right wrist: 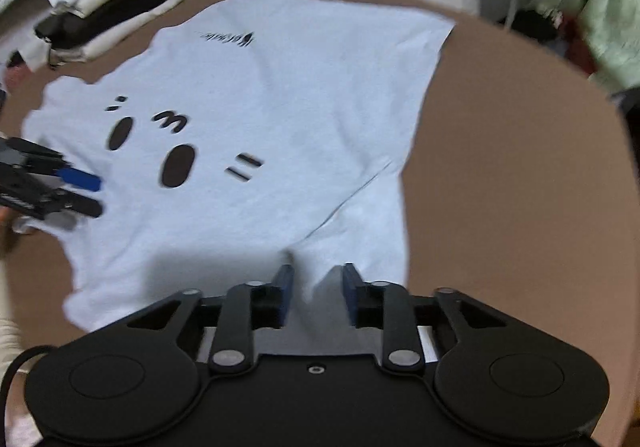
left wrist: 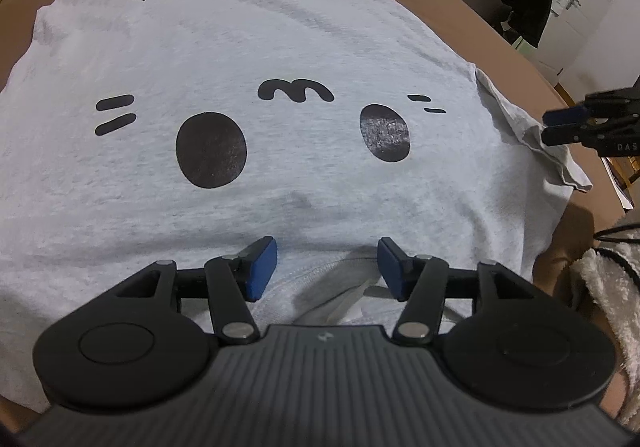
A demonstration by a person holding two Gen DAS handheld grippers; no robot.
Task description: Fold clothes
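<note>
A pale grey T-shirt lies spread face-up on the brown worktop, collar at the near edge and hem at the far side, filling most of the surface. It looks light, soft and limp, the sort of cotton that sags and drapes the moment it is lifted and wrinkles if dragged, so I would judge it best taken by pinching a doubled edge or seam: the shoulder, the sleeve hem or the collar ribbing, not the flat middle. At the far left a stack of folded clothes, white, black and cream, sits beside the shirt's hem corner. Over the collar the left gripper hangs with its blue pads spread apart, nothing between them but the fabric beneath. The print is a cartoon face: two black oval eyes, a wavy mouth, short whisker dashes. Near the hem, upside down from here, is a paw mark with a small word I read roughly as "efgabc", though not surely. To the right, the right gripper stands over the right sleeve, pads parted and gripping nothing; that view is blurred. White lettering on its body reads in part "OAS".
</note>
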